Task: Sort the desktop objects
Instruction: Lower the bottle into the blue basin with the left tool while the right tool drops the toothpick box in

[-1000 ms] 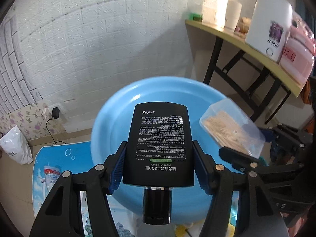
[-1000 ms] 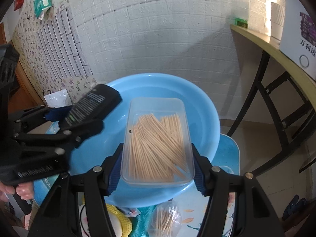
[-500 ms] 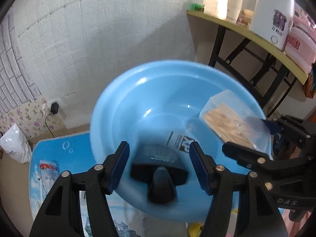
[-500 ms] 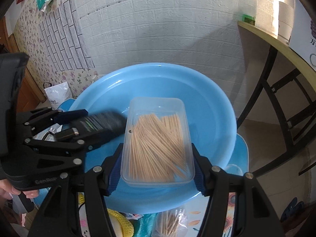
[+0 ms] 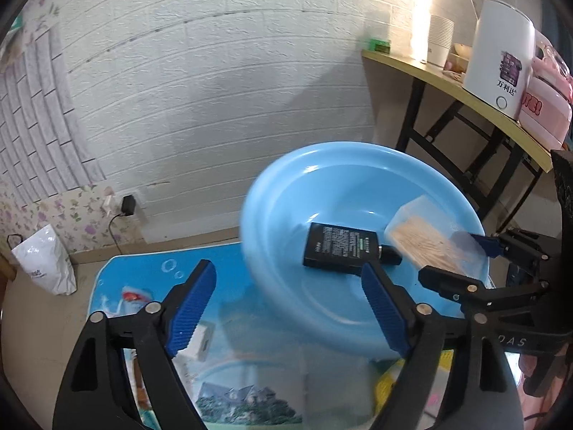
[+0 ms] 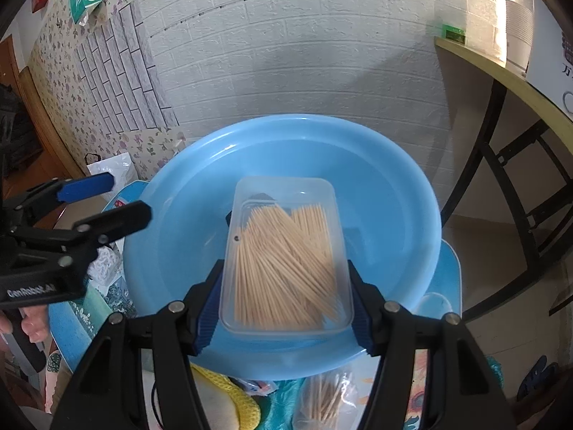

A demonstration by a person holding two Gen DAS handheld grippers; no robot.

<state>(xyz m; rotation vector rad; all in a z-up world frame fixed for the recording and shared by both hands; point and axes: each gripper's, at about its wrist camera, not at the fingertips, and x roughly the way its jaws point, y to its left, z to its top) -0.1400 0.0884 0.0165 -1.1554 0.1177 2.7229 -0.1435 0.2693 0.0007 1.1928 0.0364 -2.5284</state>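
White kettle marked "万利达"

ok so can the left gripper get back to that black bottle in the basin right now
Probably yes: the left gripper is open and empty, and the black bottle lies uncovered in the blue basin, just ahead.

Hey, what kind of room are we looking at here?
Probably a lived-in home room: a white brick-pattern wall, a folding table holding a white kettle, and a blue basin on a cluttered low table.
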